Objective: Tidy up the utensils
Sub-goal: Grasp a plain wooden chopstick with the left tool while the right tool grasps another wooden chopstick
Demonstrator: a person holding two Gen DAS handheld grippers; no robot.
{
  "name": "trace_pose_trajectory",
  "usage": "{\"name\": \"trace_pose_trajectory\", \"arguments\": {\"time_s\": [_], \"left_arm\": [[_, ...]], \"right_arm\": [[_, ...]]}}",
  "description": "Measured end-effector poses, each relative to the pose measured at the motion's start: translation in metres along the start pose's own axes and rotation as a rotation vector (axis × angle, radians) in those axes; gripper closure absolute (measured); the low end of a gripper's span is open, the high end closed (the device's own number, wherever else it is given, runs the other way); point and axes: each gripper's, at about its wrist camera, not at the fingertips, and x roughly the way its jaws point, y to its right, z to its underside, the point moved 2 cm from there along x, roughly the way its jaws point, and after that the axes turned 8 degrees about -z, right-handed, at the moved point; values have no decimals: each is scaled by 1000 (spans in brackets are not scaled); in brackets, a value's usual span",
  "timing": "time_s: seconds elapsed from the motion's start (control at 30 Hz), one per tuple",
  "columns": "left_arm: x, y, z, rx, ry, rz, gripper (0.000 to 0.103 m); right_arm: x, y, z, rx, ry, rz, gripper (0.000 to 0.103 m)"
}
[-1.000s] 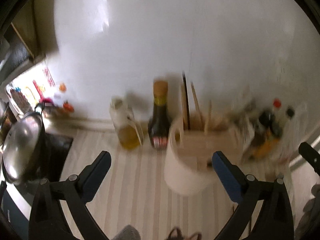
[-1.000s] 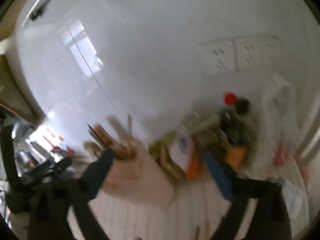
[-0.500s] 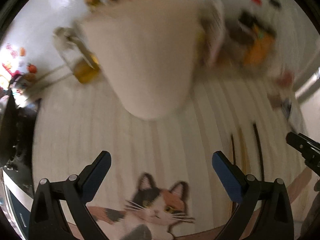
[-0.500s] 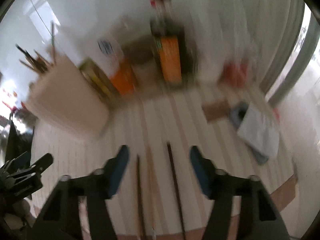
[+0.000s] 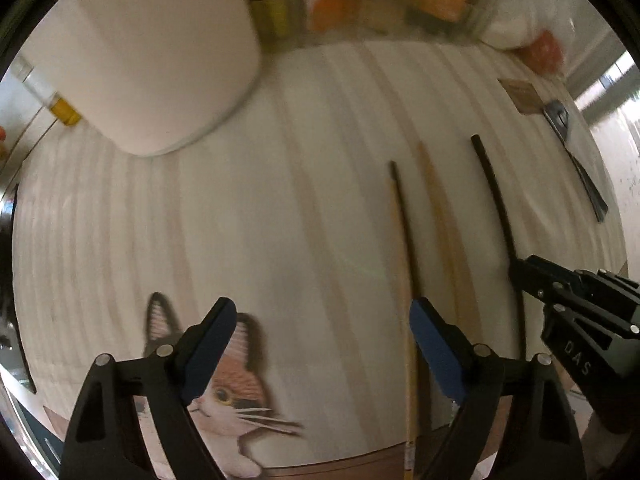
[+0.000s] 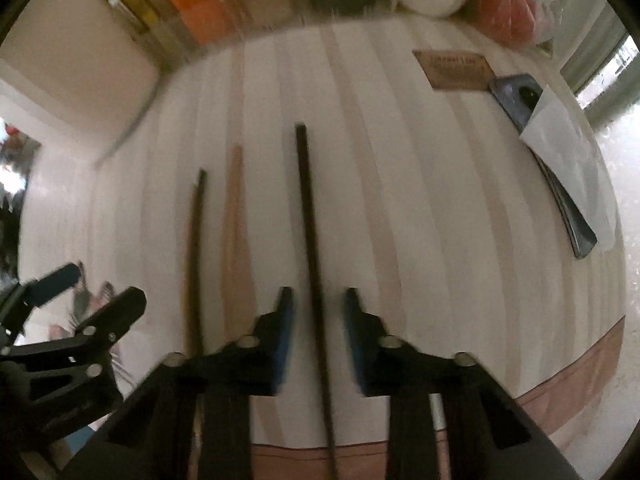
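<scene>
- Three chopsticks lying side by side on the striped mat point(image 6: 420, 208) over the counter, roughly parallel, tips pointing away toward the back.
- Dark chopstick point(image 6: 310, 220) running straight down the gap of the right gripper point(image 6: 318, 320); jaws partly open, one on each side of it, not yet pinching, nothing held.
- Pale wooden chopstick point(image 6: 236, 216) just left of that, and a thin two-tone chopstick point(image 6: 195, 240) further left, both outside the right jaws.
- Left gripper point(image 5: 320, 344) hanging low over the cat picture point(image 5: 228, 392) on the mat, jaws wide apart and empty; thin chopstick point(image 5: 404, 264) passing just beside its right finger.
- White holder point(image 5: 152, 48) standing at the back left, well apart from the chopsticks; probable place for them to go.
- Risk: slim, round stick lying flat on the mat, so a close from too high likely to miss or roll it sideways.
- Risk: grip landing near one end likely to let the long end droop or pivot when lifted.
- Risk: the two grippers near each other, so a sideways move could bump fingers or sweep the neighbouring sticks out of line.
- Risk: blurred views suggesting fast motion; a hurried close could nudge the stick askew.
</scene>
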Motion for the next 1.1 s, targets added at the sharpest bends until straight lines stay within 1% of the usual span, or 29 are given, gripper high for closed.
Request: {"name": "trace_pose_trajectory", "arguments": {"time_s": [0.03,0.07,0.13,0.17,0.27,0.47,0.6,0.67,0.8,0.83,0.87,0.9,0.93,0.97,1.03,1.07,1.1], "left_arm": [[1,4,1,8,-4,0,16],[3,9,3,14,-6,-1,21],[6,17,6,29,-13,-13,27],[9,21,8,35,-16,-18,27],[8,25,10,33,6,-40,27],[13,29,19,17,-15,-54,27],[13,25,25,0,-14,-81,27],[13,18,29,-13,-11,-101,27],[12,5,35,-49,-16,-122,27],[13,1,36,-56,-15,-121,33],[12,-2,37,-67,-12,-109,48],[10,-3,38,-75,-10,-93,57],[10,-3,39,-79,-10,-80,75],[7,-8,35,-81,-14,-70,89],[6,-13,37,-89,-14,-67,92],[7,-10,34,-89,-9,-66,94],[6,-12,33,-90,-5,-64,95]], "right_arm": [[0,5,3,7,-7,3,92],[-2,10,6,18,-6,3,95],[-4,18,11,28,-8,5,96],[-5,23,14,36,-9,10,96],[-8,31,20,49,-7,9,97],[-7,50,28,96,2,-1,97],[-22,59,28,132,44,-78,96],[-31,56,28,129,65,-137,96],[-28,35,16,96,46,-235,96],[-24,29,13,84,36,-245,96],[-18,21,12,71,21,-257,96],[-15,15,11,64,12,-268,96],[-10,9,9,56,4,-275,96],[-6,3,8,48,-5,-280,96],[4,-11,5,33,-28,-284,96],[10,-17,4,20,-42,-277,96],[13,-23,10,8,-53,-252,96]]}}
